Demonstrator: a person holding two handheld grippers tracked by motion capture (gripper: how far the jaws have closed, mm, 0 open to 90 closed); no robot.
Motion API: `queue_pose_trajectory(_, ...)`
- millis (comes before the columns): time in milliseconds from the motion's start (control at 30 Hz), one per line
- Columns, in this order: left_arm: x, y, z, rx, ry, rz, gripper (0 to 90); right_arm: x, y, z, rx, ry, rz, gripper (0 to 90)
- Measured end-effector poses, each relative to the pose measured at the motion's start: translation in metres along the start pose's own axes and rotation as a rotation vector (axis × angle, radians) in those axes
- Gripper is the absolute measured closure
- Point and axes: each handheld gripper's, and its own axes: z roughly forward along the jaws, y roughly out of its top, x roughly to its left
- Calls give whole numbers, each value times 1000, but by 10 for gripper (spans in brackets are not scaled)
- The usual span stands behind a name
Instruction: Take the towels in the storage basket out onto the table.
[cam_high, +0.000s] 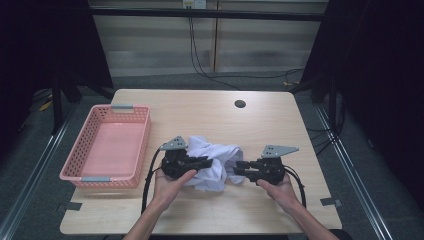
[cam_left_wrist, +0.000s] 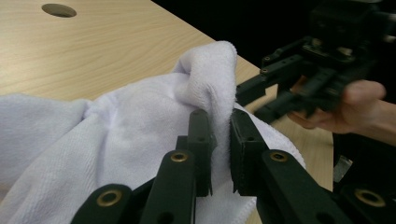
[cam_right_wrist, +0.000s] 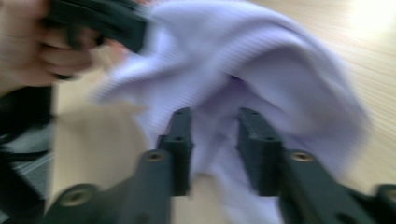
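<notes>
A crumpled white towel lies in the middle of the wooden table. My left gripper reaches into it from the left. In the left gripper view the left gripper is shut on a raised fold of the towel, the cloth pinched between the pads. My right gripper points at the towel's right side. In the blurred right gripper view the right gripper stands open, its jaws apart just in front of the towel, pads not pressing on it.
An empty pink plastic basket stands on the table's left part. A round cable hole sits near the far edge. Dark floor and cables lie beyond the table.
</notes>
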Motion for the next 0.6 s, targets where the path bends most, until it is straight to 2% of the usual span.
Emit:
queue_pose_trajectory(33,0,0,2,-4,-11,-7,804,6,1,3,-3,3,-16,560)
queue_pose_trajectory(67,1,0,3,-7,-11,-12,804,10,3,7,11,8,-30,526)
queue_pose_trajectory(100,2,0,3,-12,-27,-22,804,13,4,18,38,26,-38,490)
queue_pose_trajectory(133,2,0,3,-12,-27,-22,804,13,4,23,39,11,-32,444)
queue_pose_trajectory(167,2,0,3,-14,-33,-29,804,13,4,23,39,11,-32,444)
queue_pose_trajectory(200,1,0,3,-13,-37,-29,800,13,5,34,53,16,-31,442)
queue_pose_trajectory(233,1,0,3,-15,-43,-27,792,15,6,39,62,-3,-47,461)
queue_pose_trajectory(267,1,0,3,-13,-45,-26,780,16,7,41,51,0,-51,558)
queue_pose_trajectory(300,1,0,3,-13,-45,-26,778,16,7,41,51,0,-51,558)
queue_pose_trajectory(333,1,0,1,-22,-32,-24,778,15,8,42,31,24,-41,743)
queue_pose_trajectory(400,3,2,-6,-48,-33,-28,798,14,12,34,10,-10,-37,843)
queue_pose_trajectory(433,3,2,-6,-48,-33,-28,804,14,12,34,10,-10,-37,843)
queue_pose_trajectory(467,4,2,-8,-61,-34,-32,804,13,15,29,0,-34,-36,847)
queue_pose_trajectory(500,5,4,-13,-96,-43,-48,829,11,17,23,-12,-55,-27,849)
queue_pose_trajectory(533,7,8,-23,-121,-34,-50,835,3,19,10,-22,-102,-15,850)
queue_pose_trajectory(567,7,8,-23,-121,-34,-50,864,-2,20,3,-29,-116,-6,850)
queue_pose_trajectory(600,5,14,-33,-119,26,-5,868,-8,20,-4,-39,-122,5,850)
